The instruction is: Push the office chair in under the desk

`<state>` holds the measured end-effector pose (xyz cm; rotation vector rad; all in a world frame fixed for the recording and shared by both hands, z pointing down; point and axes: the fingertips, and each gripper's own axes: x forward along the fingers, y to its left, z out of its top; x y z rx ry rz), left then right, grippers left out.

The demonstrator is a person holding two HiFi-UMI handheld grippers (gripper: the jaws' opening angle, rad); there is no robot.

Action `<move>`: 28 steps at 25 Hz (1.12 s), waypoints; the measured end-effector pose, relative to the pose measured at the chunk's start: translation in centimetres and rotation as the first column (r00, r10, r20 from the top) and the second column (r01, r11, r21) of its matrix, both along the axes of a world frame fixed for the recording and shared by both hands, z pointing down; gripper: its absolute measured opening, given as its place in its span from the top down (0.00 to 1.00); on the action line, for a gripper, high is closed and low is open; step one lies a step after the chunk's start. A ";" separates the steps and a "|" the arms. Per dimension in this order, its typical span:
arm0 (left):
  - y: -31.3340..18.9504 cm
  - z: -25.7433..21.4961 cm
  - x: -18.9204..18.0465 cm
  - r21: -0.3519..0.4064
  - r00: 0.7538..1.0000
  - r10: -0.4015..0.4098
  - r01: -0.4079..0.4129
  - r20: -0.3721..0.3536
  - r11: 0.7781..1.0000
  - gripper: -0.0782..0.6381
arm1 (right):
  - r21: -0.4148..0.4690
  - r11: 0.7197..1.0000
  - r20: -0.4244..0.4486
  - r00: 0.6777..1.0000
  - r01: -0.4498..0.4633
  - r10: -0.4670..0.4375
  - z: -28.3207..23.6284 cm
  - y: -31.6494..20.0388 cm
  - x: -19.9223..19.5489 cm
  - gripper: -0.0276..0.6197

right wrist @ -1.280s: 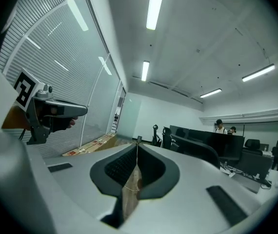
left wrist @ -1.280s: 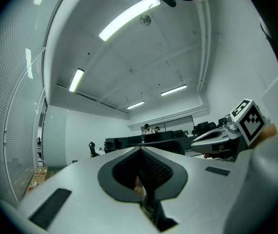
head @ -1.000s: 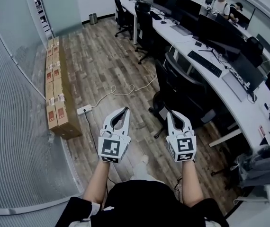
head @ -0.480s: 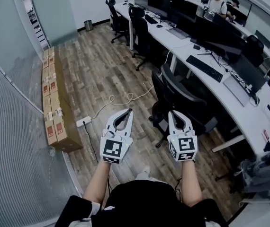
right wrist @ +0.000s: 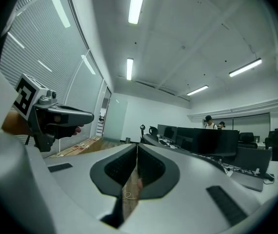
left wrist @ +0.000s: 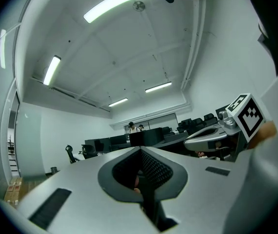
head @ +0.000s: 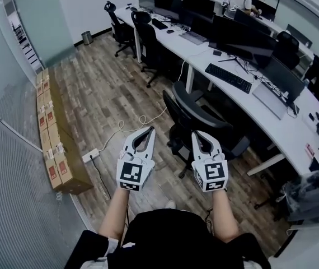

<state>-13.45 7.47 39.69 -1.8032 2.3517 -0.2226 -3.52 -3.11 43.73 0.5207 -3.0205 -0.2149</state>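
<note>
Facing a black office chair (head: 196, 116), the left gripper (head: 149, 129) and right gripper (head: 196, 133) are held side by side, pointing level. The fingers of each are closed together with nothing between them. The chair stands pulled out from the long white surface (head: 277, 125), near the grippers, its backrest turned toward them. A keyboard (head: 228, 77) and monitors (head: 238, 38) sit on the surface beyond the chair. Cardboard boxes (head: 53, 144) line the glass wall (head: 14, 167) at left. A power strip (head: 90, 155) lies on the wood floor (head: 103, 94).
</note>
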 end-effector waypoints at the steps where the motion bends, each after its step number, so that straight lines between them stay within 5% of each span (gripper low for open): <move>1: -0.5 0.0 0.1 0.003 1.000 0.009 -0.009 0.001 1.000 0.87 | 0.003 1.000 0.000 1.000 -0.006 0.006 0.0 -0.3 0.1 0.92; 18: -5.2 0.6 -2.3 -0.020 0.990 0.133 -0.134 -0.050 0.991 0.87 | 0.030 0.987 -0.073 0.985 -0.157 0.159 0.8 -3.6 1.5 0.92; 28: -9.6 0.3 -6.4 -0.028 0.944 0.327 -0.328 -0.038 0.944 0.87 | 0.069 0.945 -0.120 0.937 -0.321 0.327 0.4 -4.4 -1.0 0.92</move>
